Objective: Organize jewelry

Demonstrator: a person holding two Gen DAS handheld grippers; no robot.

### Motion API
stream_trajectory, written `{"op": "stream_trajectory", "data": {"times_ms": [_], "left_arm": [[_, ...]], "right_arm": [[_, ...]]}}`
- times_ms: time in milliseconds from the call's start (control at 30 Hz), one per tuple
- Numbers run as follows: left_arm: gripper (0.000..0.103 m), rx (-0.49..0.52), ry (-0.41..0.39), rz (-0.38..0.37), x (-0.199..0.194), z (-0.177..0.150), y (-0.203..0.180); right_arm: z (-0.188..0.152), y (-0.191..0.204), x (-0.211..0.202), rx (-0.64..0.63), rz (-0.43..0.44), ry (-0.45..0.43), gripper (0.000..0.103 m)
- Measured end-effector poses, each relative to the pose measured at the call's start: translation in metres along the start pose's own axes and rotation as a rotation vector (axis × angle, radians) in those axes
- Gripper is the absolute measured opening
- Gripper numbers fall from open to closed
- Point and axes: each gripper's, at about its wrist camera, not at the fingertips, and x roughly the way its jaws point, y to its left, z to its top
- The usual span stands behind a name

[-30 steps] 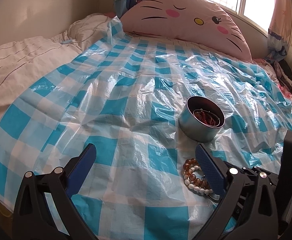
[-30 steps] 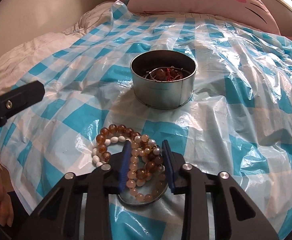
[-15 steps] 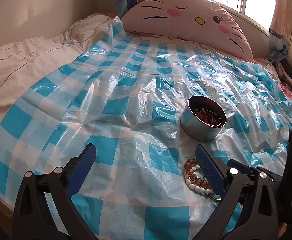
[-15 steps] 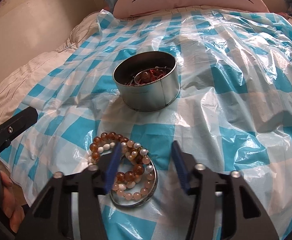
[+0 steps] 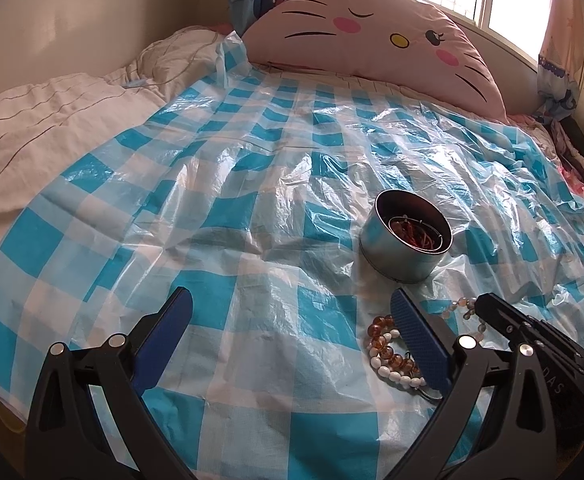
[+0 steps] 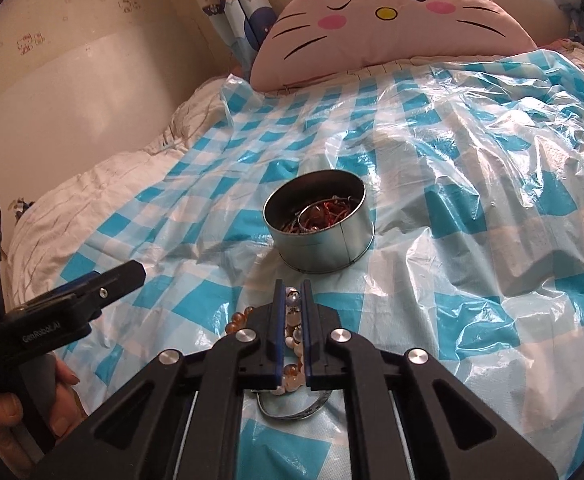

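A round metal tin (image 5: 392,256) (image 6: 320,252) holding red cords and a bangle stands on the blue-checked plastic sheet. In the right wrist view my right gripper (image 6: 292,292) is closing, and its pads press on a pale bead bracelet (image 6: 292,320) between them. In the left wrist view that gripper (image 5: 488,312) holds pale beads (image 5: 464,307) just above the sheet. Amber and white bead bracelets (image 5: 388,346) lie beside my left gripper's right finger. A silver bangle (image 6: 292,414) lies under the right gripper. My left gripper (image 5: 292,300) stands wide open with nothing between its fingers.
The plastic sheet (image 5: 251,208) covers a bed. A large pink cat-face pillow (image 5: 372,40) lies at the head, under a window. A white quilt (image 5: 31,128) lies on the left by the wall. A hand (image 6: 7,400) holds the left gripper.
The right gripper's jaws have closed on the pale bead bracelet, and it has risen and tipped up, so the tin sits farther off. The left gripper has stayed still and open.
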Motion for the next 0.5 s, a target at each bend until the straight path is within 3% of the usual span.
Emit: {"op": "stream_trajectory", "data": {"times_ms": [267, 500], "left_arm": [[0.095, -0.039, 0.019, -0.012, 0.005, 0.000, 0.007], [0.095, -0.026, 0.023, -0.015, 0.007, 0.000, 0.005]], "right_arm": [[0.004, -0.032, -0.015, 0.162, 0.044, -0.060, 0.008], [0.004, -0.040, -0.010, 0.207, 0.047, -0.037, 0.008]]}}
